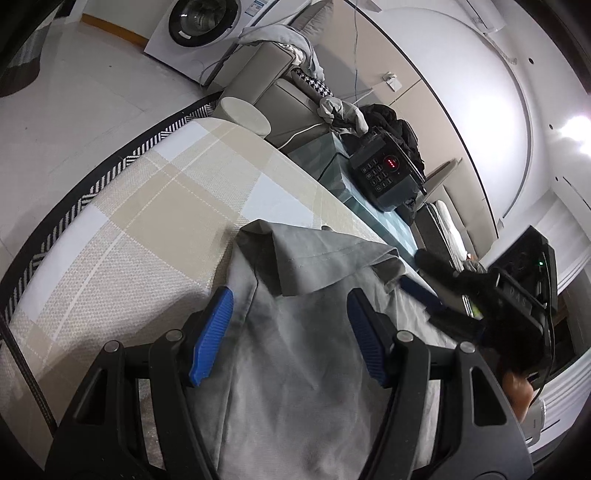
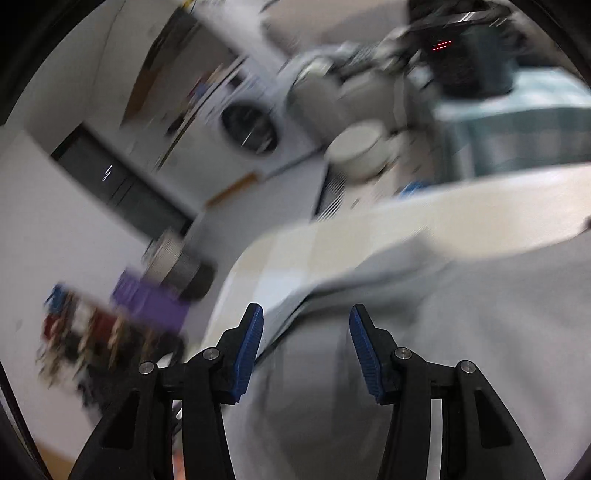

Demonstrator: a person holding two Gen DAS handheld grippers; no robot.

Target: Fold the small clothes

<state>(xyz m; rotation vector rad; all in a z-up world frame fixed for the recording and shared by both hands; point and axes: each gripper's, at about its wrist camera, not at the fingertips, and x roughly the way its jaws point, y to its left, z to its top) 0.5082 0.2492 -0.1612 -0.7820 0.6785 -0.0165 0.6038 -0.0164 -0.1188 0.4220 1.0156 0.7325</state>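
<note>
Fold partly begun, by the look of it. One grey garment [image 1: 295, 350] lies on the checked beige-and-white surface [image 1: 147, 229], toward its right-hand side as the left wrist view shows it. Its far edge has a stitched hem flap [image 1: 325, 258] turned back over the body of the cloth, with a darker underside showing at the left corner. The rest lies open and loosely flat; no finished, compact fold is visible. Judgement: early to middle stage, most folds not yet made.

Left gripper [image 1: 290, 332]: fingers spread, hovering over the near part of the garment, blue pads on either side of the cloth but pinching nothing.

Right gripper [image 2: 306, 347]: fingers spread likewise, nothing between them. Its view is heavily blurred; the pale grey cloth [image 2: 424, 350] fills the lower right, the surface's edge beyond it. In the left wrist view the right gripper sits at the garment's right edge.

Cloth: soft, light grey, thin woven look, shallow wrinkles, darker shading along creases. Type of garment cannot be told.

Beyond the surface: a washing machine [image 1: 201, 22] and a keypad device [image 1: 384, 173].
</note>
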